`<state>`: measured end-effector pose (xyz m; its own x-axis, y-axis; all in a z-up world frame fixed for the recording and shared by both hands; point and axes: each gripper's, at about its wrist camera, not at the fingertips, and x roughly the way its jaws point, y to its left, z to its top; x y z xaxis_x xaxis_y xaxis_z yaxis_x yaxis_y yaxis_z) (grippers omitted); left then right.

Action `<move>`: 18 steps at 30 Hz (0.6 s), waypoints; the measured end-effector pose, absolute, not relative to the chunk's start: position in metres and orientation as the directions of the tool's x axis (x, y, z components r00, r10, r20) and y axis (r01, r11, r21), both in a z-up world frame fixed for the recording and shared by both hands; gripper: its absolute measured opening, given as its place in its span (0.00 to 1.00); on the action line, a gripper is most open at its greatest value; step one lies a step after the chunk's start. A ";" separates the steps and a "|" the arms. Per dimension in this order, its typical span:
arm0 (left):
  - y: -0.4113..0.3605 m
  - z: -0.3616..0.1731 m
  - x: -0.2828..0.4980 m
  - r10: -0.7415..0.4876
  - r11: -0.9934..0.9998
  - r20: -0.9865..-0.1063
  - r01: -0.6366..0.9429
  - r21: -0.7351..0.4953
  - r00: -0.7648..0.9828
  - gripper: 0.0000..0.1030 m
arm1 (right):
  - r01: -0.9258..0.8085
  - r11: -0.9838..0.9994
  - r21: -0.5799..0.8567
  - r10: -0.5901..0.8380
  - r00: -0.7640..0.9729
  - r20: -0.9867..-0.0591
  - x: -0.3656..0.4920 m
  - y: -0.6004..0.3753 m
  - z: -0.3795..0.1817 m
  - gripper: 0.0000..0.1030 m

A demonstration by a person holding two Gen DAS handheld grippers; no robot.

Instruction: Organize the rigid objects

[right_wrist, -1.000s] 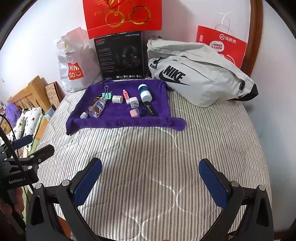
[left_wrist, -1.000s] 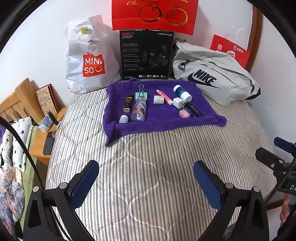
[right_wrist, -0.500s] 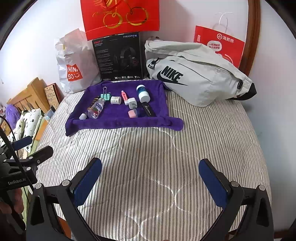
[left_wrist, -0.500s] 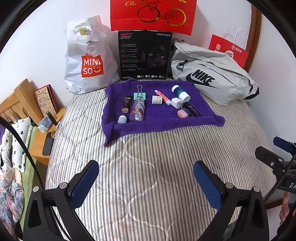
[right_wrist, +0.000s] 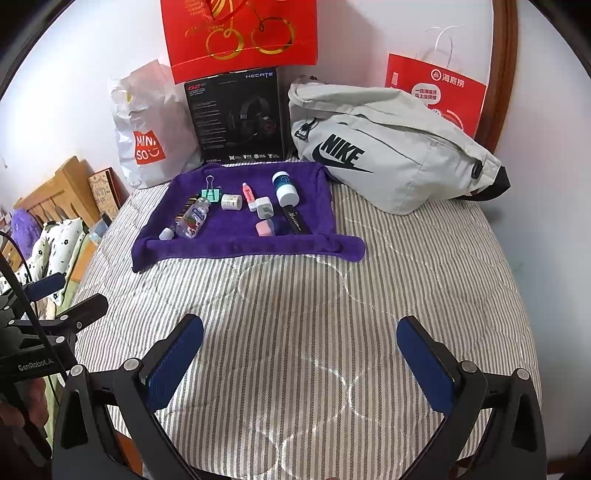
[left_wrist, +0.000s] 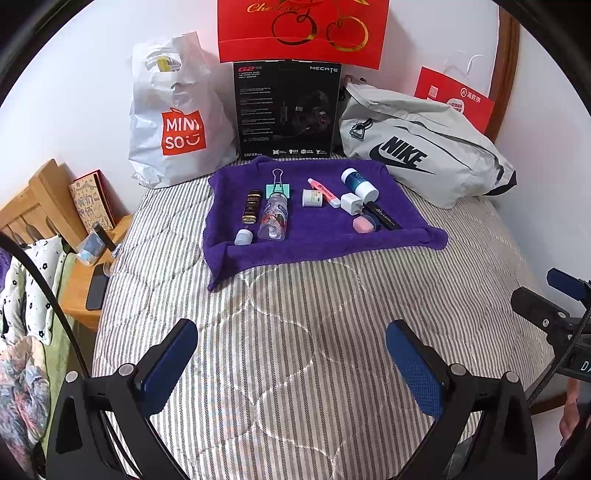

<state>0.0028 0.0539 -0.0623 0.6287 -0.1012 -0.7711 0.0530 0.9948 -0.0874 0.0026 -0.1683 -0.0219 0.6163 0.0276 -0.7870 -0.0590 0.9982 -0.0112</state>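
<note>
A purple towel (left_wrist: 332,243) (right_wrist: 236,247) lies on the striped bed with several small items on it: a clear bottle (left_wrist: 274,218) (right_wrist: 192,218), a green binder clip (left_wrist: 277,186), a dark tube (left_wrist: 251,206), a pink marker (left_wrist: 323,192), a white charger (left_wrist: 351,203) (right_wrist: 264,207), a blue-and-white bottle (left_wrist: 359,183) (right_wrist: 285,189), a pink eraser (left_wrist: 364,224) and a black pen case (left_wrist: 384,218). My left gripper (left_wrist: 291,349) and right gripper (right_wrist: 300,349) both hover open and empty over the bedcover, well short of the towel.
Against the wall stand a white Miniso bag (left_wrist: 173,118), a black headset box (left_wrist: 288,110), a grey Nike bag (left_wrist: 421,147) (right_wrist: 391,147) and red paper bags (left_wrist: 303,29). A wooden nightstand (left_wrist: 85,273) with a phone sits left of the bed.
Both grippers have drifted slightly; the towel and its items sit a little lower and left in view. Nothing was picked up or shifted.
</note>
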 end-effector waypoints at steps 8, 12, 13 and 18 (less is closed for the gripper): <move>0.053 -0.062 0.001 -0.099 0.995 -0.772 0.052 -0.085 0.628 1.00 | -0.053 0.999 -0.008 0.026 0.616 -0.788 0.001 -0.170 -0.023 1.00; 0.053 -0.061 0.001 -0.095 0.995 -0.773 0.054 -0.079 0.627 1.00 | -0.052 0.999 -0.005 0.028 0.614 -0.789 0.001 -0.170 -0.023 1.00; 0.053 -0.062 -0.001 -0.095 0.995 -0.772 0.054 -0.079 0.629 1.00 | -0.051 0.999 -0.007 0.026 0.614 -0.789 0.001 -0.170 -0.023 1.00; 0.054 -0.062 -0.001 -0.104 0.995 -0.772 0.064 -0.082 0.627 1.00 | -0.050 0.999 -0.006 0.026 0.614 -0.789 0.001 -0.170 -0.023 1.00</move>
